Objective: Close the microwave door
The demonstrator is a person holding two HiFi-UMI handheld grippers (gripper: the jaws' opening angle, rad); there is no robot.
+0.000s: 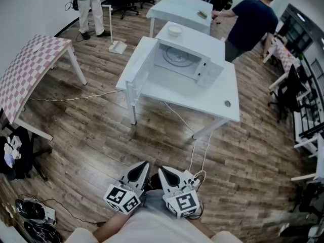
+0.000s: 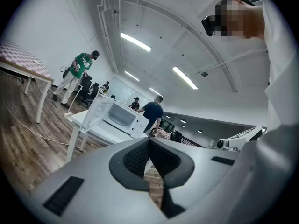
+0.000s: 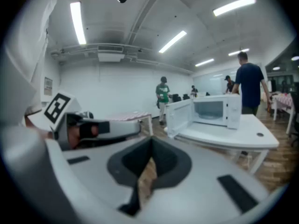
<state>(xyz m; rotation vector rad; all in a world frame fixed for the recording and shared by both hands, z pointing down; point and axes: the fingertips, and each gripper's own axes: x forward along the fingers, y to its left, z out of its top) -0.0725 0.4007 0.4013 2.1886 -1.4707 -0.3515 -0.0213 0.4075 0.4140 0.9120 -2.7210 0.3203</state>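
A white microwave (image 1: 190,59) stands on a white table (image 1: 223,92) across the room. Its door (image 1: 142,62) is swung wide open to the left, and the glass turntable shows inside. Both grippers are held low near my body, far from the table. The left gripper (image 1: 140,169) and the right gripper (image 1: 166,173) point toward the microwave, each shut with nothing between its fingers. In the left gripper view the microwave (image 2: 124,118) and its open door (image 2: 96,107) lie beyond the left gripper (image 2: 149,141). In the right gripper view the microwave (image 3: 217,111) and door (image 3: 180,117) stand right of the right gripper (image 3: 150,141).
A white bowl (image 1: 175,30) sits on top of the microwave. A power cable (image 1: 200,156) trails across the wooden floor from the table toward me. A checkered table (image 1: 30,70) stands at left. A person in dark blue (image 1: 250,22) is behind the table; office chairs and desks line the right.
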